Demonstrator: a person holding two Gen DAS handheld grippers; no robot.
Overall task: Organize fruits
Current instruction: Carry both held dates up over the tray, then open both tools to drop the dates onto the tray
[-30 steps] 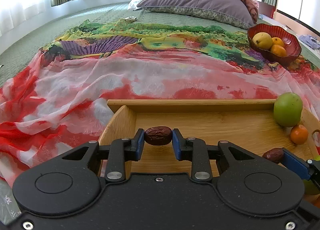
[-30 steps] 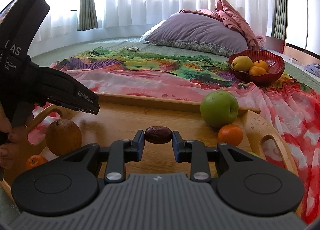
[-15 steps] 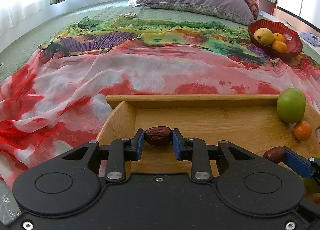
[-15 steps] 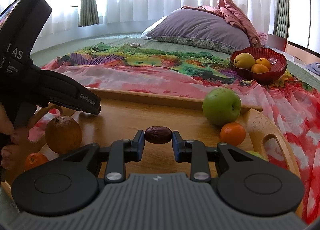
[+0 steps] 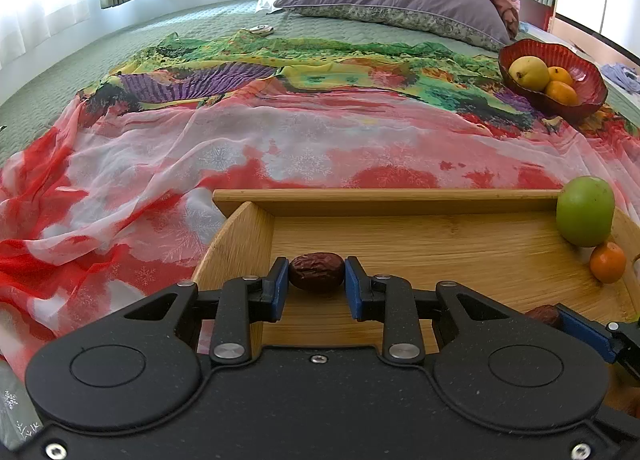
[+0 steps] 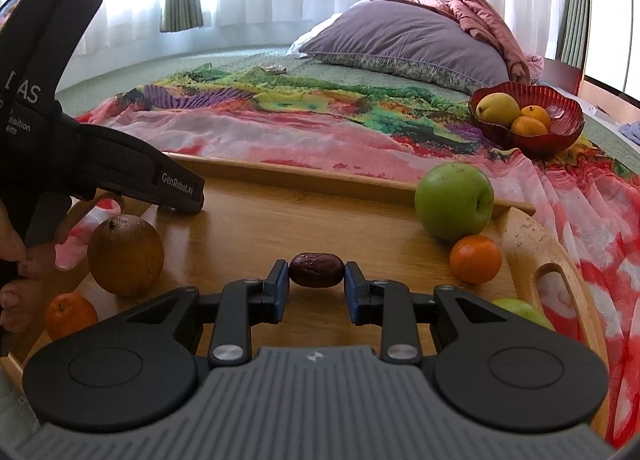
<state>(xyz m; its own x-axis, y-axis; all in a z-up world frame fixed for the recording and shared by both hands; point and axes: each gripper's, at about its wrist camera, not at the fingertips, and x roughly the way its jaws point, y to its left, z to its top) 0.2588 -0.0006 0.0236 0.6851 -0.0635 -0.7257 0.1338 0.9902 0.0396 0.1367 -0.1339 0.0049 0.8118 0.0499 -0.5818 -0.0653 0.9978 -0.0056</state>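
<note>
My left gripper [image 5: 316,280] is shut on a dark red date [image 5: 317,273], held just above the left end of the wooden tray [image 5: 384,202]. My right gripper [image 6: 316,280] is shut on a second dark red date [image 6: 316,270] over the tray's middle [image 6: 248,228]. A green apple [image 6: 454,200] and a small orange [image 6: 475,259] lie at the tray's right; both also show in the left wrist view, the apple [image 5: 585,210] and the orange [image 5: 607,262]. A brown round fruit [image 6: 126,254] and another small orange [image 6: 70,314] lie at its left. A red bowl [image 6: 560,128] holds a yellow pear and two oranges.
The tray sits on a colourful scarf [image 5: 240,132] spread over a green bedspread. A purple pillow [image 6: 400,44] lies at the back, curtains behind it. The left gripper's black body [image 6: 80,164] fills the left of the right wrist view. Another green fruit [image 6: 520,310] peeks beside my right gripper.
Both grippers have risen slightly and tilted, each still holding its date. The bowl and the tray fruit appear a little lower and nearer in view.
</note>
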